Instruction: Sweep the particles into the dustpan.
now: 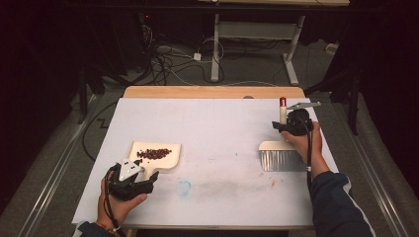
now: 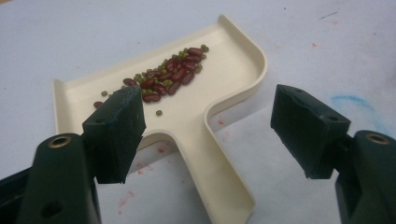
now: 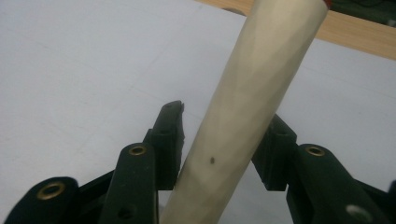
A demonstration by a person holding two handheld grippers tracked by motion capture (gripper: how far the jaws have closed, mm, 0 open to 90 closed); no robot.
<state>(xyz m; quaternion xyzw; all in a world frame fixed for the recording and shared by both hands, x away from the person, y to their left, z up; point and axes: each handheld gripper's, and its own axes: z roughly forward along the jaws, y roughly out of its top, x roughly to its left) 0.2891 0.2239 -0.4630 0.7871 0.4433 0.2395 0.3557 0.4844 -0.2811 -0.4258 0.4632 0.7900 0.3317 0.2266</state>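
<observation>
Our left tongs (image 2: 205, 140) gape open around the handle of the dustpan (image 2: 187, 121) holding beans (image 2: 163, 77). Our right tongs (image 3: 219, 140) grip the brush handle (image 3: 252, 107), well right of the dustpan. Next, we judge, closing on the dustpan handle

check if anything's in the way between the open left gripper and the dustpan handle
Nothing visible. The left gripper is open, its jaws standing apart on either side of the dustpan handle, with only bare white table cover around it. The beans lie farther up in the pan, clear of the handle.

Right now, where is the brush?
In the high view the brush stands at the table's right side, bristles on the white sheet, its handle clamped in the right gripper, far from the dustpan.
</observation>
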